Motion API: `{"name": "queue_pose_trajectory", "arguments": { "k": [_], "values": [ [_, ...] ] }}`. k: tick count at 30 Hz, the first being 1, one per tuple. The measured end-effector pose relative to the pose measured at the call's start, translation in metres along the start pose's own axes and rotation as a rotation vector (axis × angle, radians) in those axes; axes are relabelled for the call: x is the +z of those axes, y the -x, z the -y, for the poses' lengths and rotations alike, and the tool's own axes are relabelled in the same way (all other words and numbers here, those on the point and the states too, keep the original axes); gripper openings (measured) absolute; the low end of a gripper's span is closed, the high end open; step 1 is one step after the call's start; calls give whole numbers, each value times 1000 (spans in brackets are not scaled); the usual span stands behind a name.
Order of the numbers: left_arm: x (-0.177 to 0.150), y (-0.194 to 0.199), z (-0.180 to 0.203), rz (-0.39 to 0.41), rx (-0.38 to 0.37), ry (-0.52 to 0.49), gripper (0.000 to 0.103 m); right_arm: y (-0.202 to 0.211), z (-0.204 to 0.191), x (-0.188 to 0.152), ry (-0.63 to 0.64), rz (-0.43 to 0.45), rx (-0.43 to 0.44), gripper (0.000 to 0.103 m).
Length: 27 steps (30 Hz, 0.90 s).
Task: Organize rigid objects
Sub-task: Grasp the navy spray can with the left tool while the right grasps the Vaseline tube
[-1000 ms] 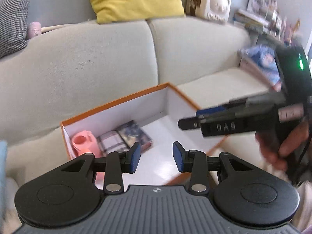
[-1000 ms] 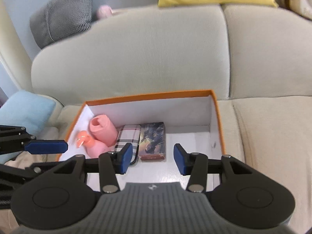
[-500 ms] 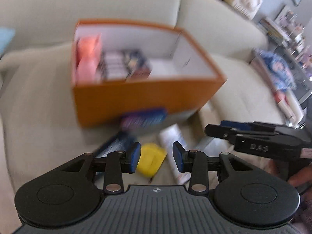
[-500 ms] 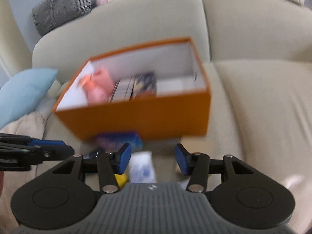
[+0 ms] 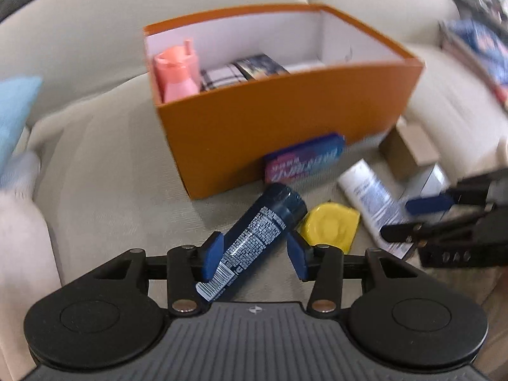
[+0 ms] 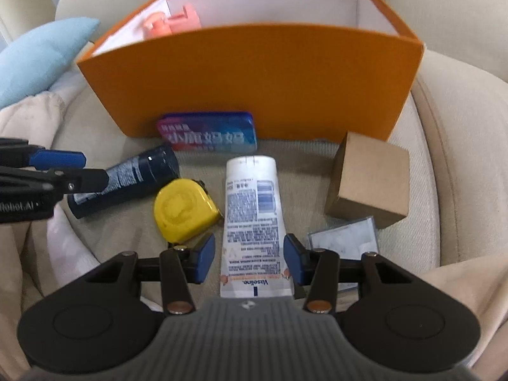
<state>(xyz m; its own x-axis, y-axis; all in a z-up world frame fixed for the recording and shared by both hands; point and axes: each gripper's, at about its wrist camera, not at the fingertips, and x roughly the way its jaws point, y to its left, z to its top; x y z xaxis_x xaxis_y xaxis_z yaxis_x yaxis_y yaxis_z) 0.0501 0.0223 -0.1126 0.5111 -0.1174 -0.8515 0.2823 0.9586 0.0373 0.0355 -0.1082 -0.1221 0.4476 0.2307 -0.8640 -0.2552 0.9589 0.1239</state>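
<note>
My left gripper (image 5: 255,254) hangs over a dark blue tube (image 5: 263,231) that lies on the sofa seat. Its jaws are opening, with the tube between the pads and not pressed. In the right wrist view, my right gripper (image 6: 249,260) stands open astride a white lotion tube (image 6: 252,209). Behind both stands an orange box (image 5: 285,120) holding a pink bottle (image 5: 177,73), a plaid case (image 5: 222,76) and a dark packet (image 5: 260,66). A yellow tape measure (image 6: 182,209) lies between the two tubes.
A blue-and-pink tin (image 6: 209,135) leans against the orange box's front wall. A brown cardboard cube (image 6: 370,177) and a clear flat case (image 6: 343,238) lie to the right. A light blue cushion (image 6: 41,54) is at the left, and the sofa back is behind the box.
Both grippers have dropped from above the box to the seat in front of it. The left jaws have widened over the dark tube. The right gripper now straddles the white tube.
</note>
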Motion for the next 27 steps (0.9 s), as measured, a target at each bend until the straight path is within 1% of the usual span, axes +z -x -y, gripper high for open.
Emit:
{"name": "queue_pose_trajectory", "arguments": {
  "k": [2, 4, 7, 10, 12, 16, 18, 21, 24, 27],
  "values": [
    [1, -9, 9, -18, 36, -79, 56, -4, 0, -4, -2, -17, -6, 49],
    [0, -17, 16, -36, 69, -132, 56, -10, 2, -3, -12, -30, -6, 50],
    [1, -29, 21, -71, 91, -163, 56, -18, 3, -2, -25, -47, -9, 52],
    [5, -39, 25, -92, 109, -203, 63, -23, 0, -1, -12, -53, -11, 53],
    [7, -44, 30, -106, 114, -237, 64, -25, -2, -2, 0, -55, -12, 54],
    [6, -53, 41, -104, 130, -291, 62, -27, -3, -3, 9, -59, -6, 55],
    [4, -50, 41, -93, 127, -286, 61, -27, -4, -3, 11, -60, -4, 56],
    [3, -39, 33, -80, 105, -222, 57, -27, -3, -5, 10, -60, -2, 56],
    [2, -20, 26, -31, 108, -169, 52, -27, -4, -6, 13, -59, -5, 56],
    [2, 5, 18, 28, 105, -101, 50, -27, -3, -7, 9, -61, -1, 56]
  ]
}}
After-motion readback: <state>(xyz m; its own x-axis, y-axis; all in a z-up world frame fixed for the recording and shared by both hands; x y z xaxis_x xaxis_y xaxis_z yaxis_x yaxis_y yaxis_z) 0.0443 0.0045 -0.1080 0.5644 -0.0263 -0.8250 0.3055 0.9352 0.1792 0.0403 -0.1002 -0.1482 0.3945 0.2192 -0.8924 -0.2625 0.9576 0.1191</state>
